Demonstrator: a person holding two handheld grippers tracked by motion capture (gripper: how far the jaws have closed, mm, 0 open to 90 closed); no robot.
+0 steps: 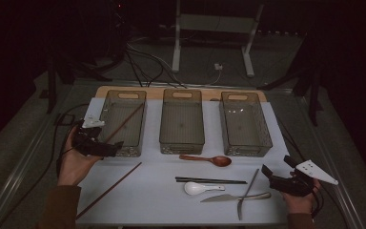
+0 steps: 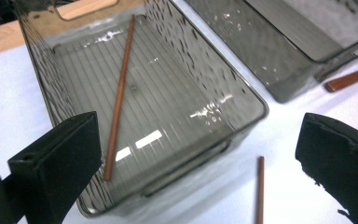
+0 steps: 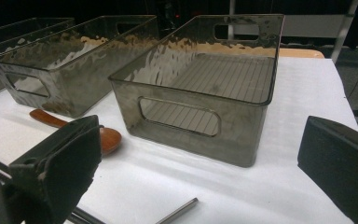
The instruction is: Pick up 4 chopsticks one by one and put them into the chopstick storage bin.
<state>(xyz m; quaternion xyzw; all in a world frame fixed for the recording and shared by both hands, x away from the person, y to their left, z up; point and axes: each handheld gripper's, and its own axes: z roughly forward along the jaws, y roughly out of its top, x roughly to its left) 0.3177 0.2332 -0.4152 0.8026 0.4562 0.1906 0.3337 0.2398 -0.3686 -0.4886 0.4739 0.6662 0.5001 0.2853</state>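
One chopstick (image 2: 118,98) lies in the left bin (image 1: 106,114), its mate (image 1: 108,190) on the table; we hold the left gripper (image 1: 108,148) above the bin's near end, jaws apart, empty, as is the right gripper (image 1: 270,175).

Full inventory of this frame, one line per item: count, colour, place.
Bins: 3, smoky clear plastic, in a row across the far half of the table.
Brown chopsticks: 2; one inside the left bin, one on the table in front of it.
Wooden spoon: 1, reddish brown, just in front of the middle bin.
Black chopsticks: 1 pair, table centre.
White spoon: 1, beside the black chopsticks.
Knife: 1, silver, near front edge.
Metal utensil: 1, grey, crossing the knife; type unclear.
Table: 1, white.
Left gripper: black, open, at the left bin's near corner.
Right gripper: black, open, front right.
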